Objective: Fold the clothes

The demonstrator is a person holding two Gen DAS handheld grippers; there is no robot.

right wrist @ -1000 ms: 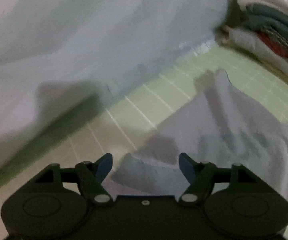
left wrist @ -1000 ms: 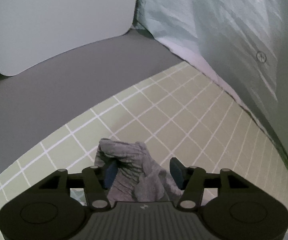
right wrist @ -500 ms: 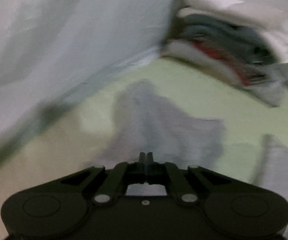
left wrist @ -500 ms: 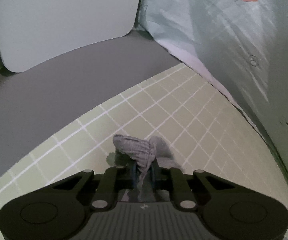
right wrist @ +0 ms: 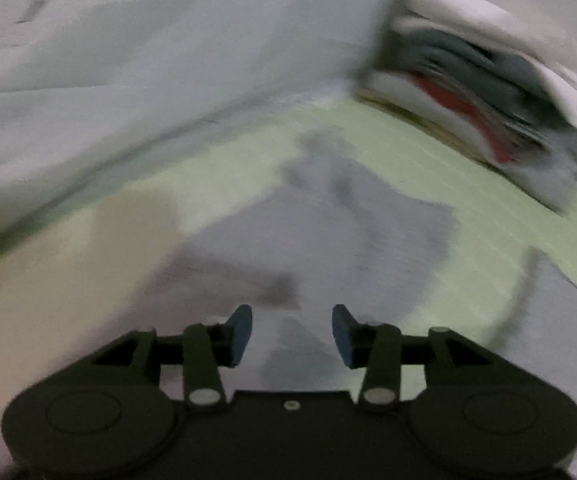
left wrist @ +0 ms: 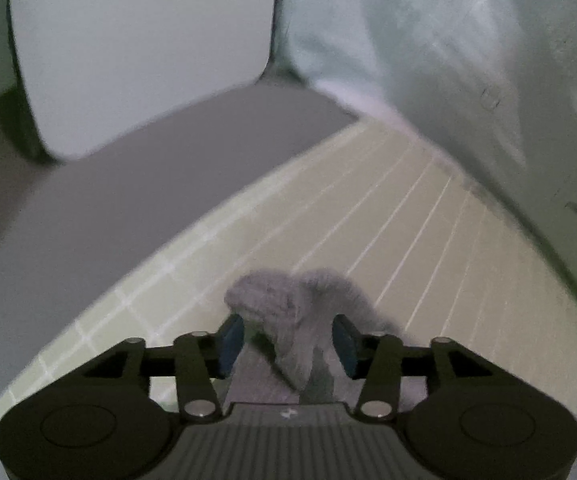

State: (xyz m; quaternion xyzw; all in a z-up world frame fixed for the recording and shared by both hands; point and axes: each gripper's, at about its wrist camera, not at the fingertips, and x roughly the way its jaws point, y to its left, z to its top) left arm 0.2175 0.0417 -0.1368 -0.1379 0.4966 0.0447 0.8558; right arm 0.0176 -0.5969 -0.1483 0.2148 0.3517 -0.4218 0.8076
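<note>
A grey garment lies on a pale green checked sheet point(left wrist: 428, 240). In the left wrist view a bunched fold of the grey garment point(left wrist: 288, 312) stands between the fingers of my left gripper point(left wrist: 288, 340), which is open with the cloth loose between the blue pads. In the right wrist view the grey garment point(right wrist: 348, 232) spreads flat ahead of my right gripper point(right wrist: 292, 332), which is open just above its near edge. The view is blurred.
A stack of folded clothes point(right wrist: 480, 76) sits at the far right. A pale quilt with carrot prints point(left wrist: 468, 60) rises along the sheet's far side. A white chair back point(left wrist: 136, 48) and grey floor point(left wrist: 128, 208) lie to the left.
Both grippers were shut on the grey garment half a second ago and have opened now, letting it go. A second ago both were open.
</note>
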